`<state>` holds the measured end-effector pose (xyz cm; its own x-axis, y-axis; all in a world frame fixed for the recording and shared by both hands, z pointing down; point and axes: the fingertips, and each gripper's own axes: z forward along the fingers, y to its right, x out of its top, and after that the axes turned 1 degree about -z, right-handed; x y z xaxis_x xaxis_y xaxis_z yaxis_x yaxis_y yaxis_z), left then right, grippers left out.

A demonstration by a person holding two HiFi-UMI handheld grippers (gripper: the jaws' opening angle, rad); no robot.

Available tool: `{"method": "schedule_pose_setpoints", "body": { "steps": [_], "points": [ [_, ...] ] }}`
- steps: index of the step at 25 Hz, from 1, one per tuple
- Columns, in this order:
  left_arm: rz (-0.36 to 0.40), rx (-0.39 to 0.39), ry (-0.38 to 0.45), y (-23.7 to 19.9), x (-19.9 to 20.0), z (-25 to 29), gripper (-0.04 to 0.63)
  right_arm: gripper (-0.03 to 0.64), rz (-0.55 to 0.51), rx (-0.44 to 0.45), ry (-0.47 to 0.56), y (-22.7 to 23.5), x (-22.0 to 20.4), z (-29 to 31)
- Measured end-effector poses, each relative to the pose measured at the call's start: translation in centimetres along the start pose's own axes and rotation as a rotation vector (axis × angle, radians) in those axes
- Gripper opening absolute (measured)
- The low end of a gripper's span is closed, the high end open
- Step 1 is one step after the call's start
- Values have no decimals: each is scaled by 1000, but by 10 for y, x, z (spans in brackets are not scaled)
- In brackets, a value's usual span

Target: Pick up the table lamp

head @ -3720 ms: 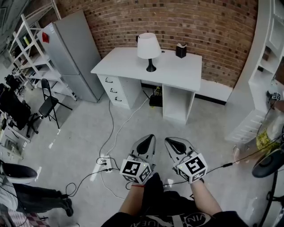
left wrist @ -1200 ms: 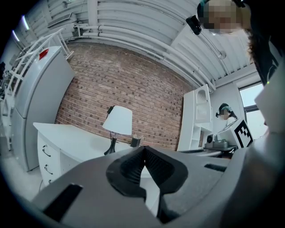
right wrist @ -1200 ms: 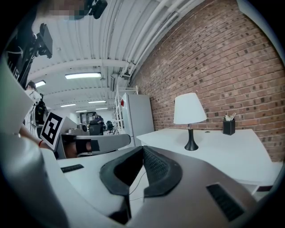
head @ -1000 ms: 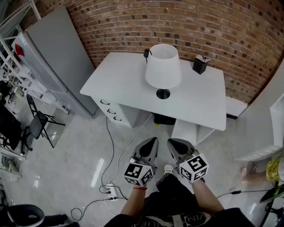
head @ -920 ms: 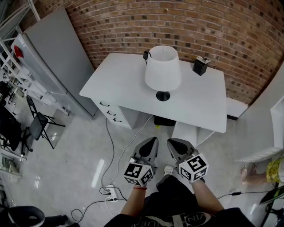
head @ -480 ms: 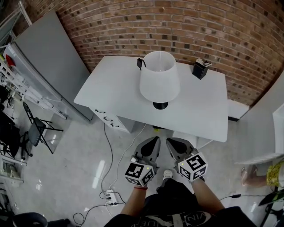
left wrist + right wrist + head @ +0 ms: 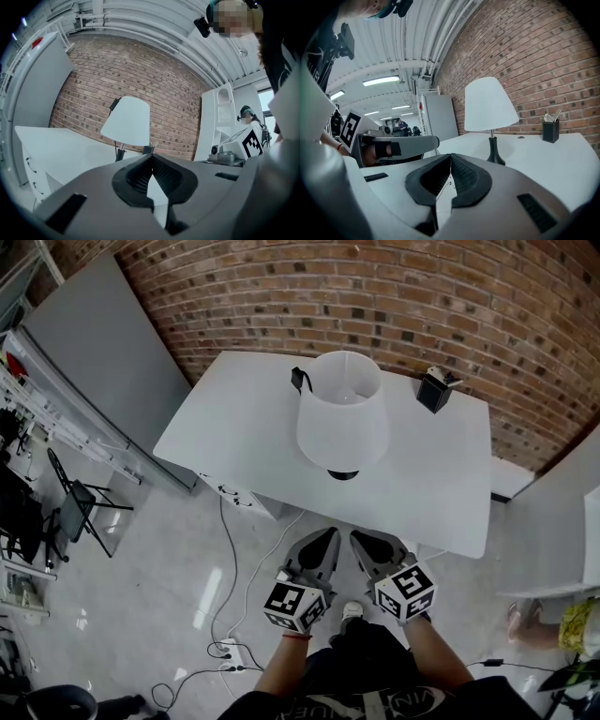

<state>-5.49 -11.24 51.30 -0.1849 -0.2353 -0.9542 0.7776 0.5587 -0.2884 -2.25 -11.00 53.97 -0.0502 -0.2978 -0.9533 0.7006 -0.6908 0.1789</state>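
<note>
Brick wall (image 7: 375, 287) is seen across the back, w/ pale floor (image 7: 141, 615) below. A tall grey cabinet (image 7: 94, 362) is stood against the wall at the far left. A white desk (image 7: 234, 437) is set against the wall, w/ drawers on its left side.

The table lamp (image 7: 342, 427) is stood upright on the desk, approx. mid-top and toward the front edge. Its white shade (image 7: 343, 413) is seen from above, and only the front of its dark base (image 7: 343, 474) is shown under the shade. In the left gripper view the lamp (image 7: 127, 122) is seen ahead and slightly left. In the right gripper view it (image 7: 490, 105) is seen ahead and to the right.

The left tool (image 7: 323, 535) and right tool (image 7: 361, 538) are held side by side over the floor, just short of the desk's front edge and well apart from the lamp. Left tool (image 7: 151, 157): tips pressed together, nothing btwn them. Right tool (image 7: 450, 157): likewise pressed together, nothing gripped.

A small black holder (image 7: 435, 390) is placed at the desk's back right, apart from the lamp. A white cable (image 7: 230, 549) is run down the floor to a power strip (image 7: 230, 650).
</note>
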Motion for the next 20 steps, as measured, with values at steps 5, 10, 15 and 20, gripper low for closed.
{"method": "schedule_pose_setpoints", "body": {
  "steps": [5,10,15,20],
  "points": [
    [0,7,-8,-9,-3,19,6,2,5,8,-8,17,-1,12],
    [-24,16,-4,-15,-4,38,6,2,9,21,-11,36,-2,21],
    [-29,5,-13,-12,-7,47,6,2,22,30,-8,46,-3,25],
    [-58,-9,-19,-13,-11,52,6,2,31,41,-11,48,-7,29]
  ]
}}
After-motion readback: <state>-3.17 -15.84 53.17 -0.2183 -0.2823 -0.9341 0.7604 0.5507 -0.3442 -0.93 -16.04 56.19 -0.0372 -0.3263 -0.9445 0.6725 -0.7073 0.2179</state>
